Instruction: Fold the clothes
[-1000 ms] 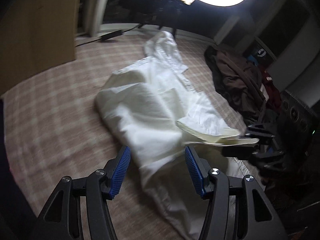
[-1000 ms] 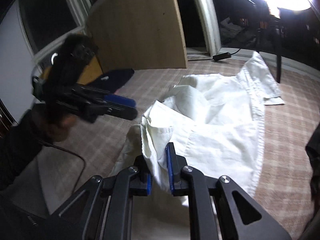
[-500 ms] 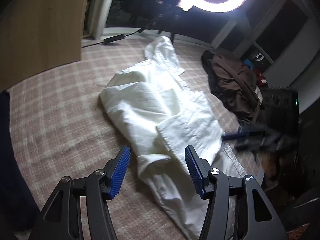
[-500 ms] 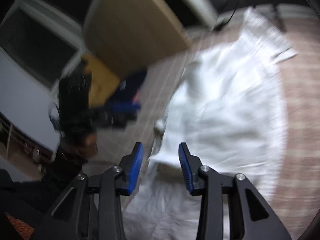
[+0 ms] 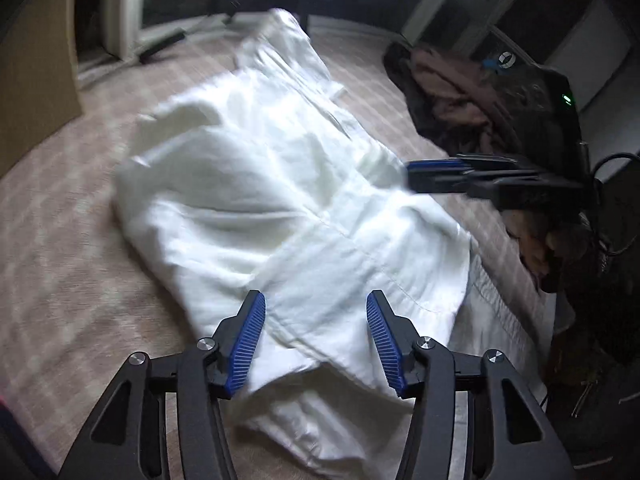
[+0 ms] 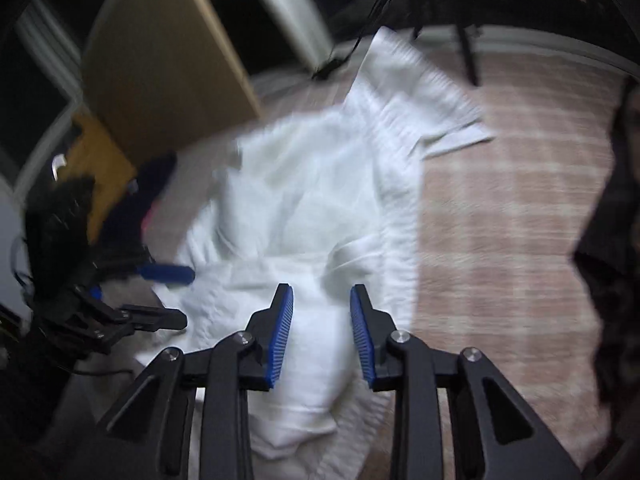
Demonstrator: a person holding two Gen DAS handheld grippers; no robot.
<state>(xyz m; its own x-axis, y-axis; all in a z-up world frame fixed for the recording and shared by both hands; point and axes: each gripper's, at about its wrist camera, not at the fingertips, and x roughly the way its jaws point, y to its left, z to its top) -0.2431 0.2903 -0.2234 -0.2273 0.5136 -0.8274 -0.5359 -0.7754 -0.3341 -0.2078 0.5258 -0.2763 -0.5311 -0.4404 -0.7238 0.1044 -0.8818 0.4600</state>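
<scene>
Currently, going left to right in the left wrist view: wooden panel (image 5: 36, 80) stands at 10 o'clock, its lower edge meeting the plaid bedspread (image 5: 60, 248). Bare plaid runs from 9 round to 7, the widest free strip on that side. White shirt (image 5: 280, 200) lies crumpled mid-frame, flat on the plaid, long axis from 12 o'clock down to 5 o'clock. Narrow sleeve end points to 12; the broad folded part sits at the near end. Left gripper (image 5: 316, 344) hovers over that near fold, jaws apart and easing inward, cloth below them but not pinched. At 3 o'clock the right gripper (image 5: 432, 170) comes in sideways by the shirt's right edge. Pile of dark clothes (image 5: 448, 100) sits at 2 o'clock, apart from the shirt, with a thin plaid lane between.

Right wrist view, same order: left gripper (image 6: 168, 292) at 9 o'clock, touching or just beside the shirt's (image 6: 320, 200) left edge; blur hides which. Panel (image 6: 160, 60) at 11. Shirt axis here runs 12 to 6, cuff (image 6: 456, 136) splayed toward 1. Right gripper (image 6: 322, 336) at 6 has jaws apart and closing, with fabric under the gap and pads not pressing it. Open plaid (image 6: 500, 220) fills 2 to 4.
</scene>
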